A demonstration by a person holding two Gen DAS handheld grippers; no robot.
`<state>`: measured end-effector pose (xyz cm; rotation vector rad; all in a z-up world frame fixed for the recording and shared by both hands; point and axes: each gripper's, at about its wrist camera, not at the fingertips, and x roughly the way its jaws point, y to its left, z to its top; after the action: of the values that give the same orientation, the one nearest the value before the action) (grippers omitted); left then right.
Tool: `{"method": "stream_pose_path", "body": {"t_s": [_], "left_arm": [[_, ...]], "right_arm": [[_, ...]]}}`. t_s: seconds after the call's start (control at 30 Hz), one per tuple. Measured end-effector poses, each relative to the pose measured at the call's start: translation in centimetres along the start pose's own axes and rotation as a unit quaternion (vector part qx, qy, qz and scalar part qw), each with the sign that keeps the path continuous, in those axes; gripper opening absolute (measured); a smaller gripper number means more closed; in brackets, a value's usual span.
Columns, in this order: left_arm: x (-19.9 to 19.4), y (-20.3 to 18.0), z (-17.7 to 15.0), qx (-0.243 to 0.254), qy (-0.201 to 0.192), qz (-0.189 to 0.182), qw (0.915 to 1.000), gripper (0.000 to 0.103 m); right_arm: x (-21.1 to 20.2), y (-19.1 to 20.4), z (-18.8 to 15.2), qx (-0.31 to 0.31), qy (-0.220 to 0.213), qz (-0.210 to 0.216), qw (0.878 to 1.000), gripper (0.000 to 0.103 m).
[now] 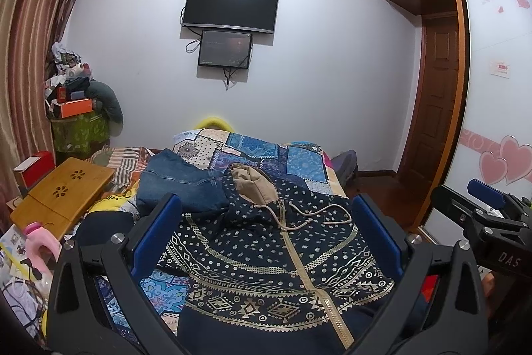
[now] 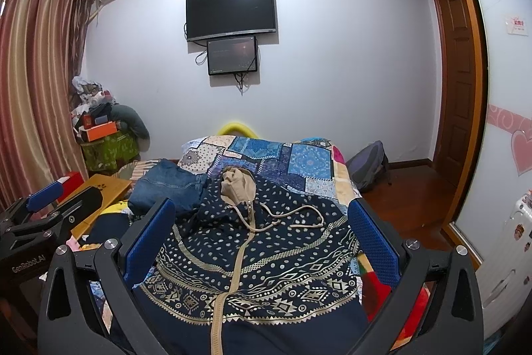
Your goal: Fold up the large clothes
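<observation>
A navy zip hoodie [image 1: 262, 258] with gold patterns, a tan hood lining and a tan drawstring lies face up on the bed, hood pointing away; it also shows in the right wrist view [image 2: 252, 258]. My left gripper [image 1: 266, 222] is open and empty, held above the hoodie's chest. My right gripper [image 2: 262, 222] is open and empty too, above the same area. The right gripper shows at the right edge of the left wrist view [image 1: 485, 205]. The left gripper shows at the left edge of the right wrist view [image 2: 46, 198].
Folded blue jeans [image 1: 179, 185] lie left of the hood on a patchwork bedspread [image 1: 266, 148]. A wooden lap table [image 1: 63, 192] sits at the bed's left. A backpack [image 2: 367, 168] rests on the floor at right, near the wardrobe [image 2: 492, 88]. Clutter is piled by the curtain [image 1: 76, 95].
</observation>
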<state>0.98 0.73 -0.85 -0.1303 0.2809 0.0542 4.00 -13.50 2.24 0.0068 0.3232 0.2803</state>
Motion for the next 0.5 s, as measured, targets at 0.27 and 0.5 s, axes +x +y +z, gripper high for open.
{"method": "stream_pose_path", "body": {"t_s": [0.27, 0.5], "left_arm": [[0.19, 0.04, -0.14, -0.001, 0.001, 0.003, 1.0000, 0.103], [0.21, -0.06, -0.13, -0.001, 0.002, 0.004, 1.0000, 0.103]], "right_arm": [[0.07, -0.04, 0.09, 0.000, 0.001, 0.000, 1.000, 0.103], [0.06, -0.01, 0.10, 0.000, 0.002, 0.000, 1.000, 0.103]]}}
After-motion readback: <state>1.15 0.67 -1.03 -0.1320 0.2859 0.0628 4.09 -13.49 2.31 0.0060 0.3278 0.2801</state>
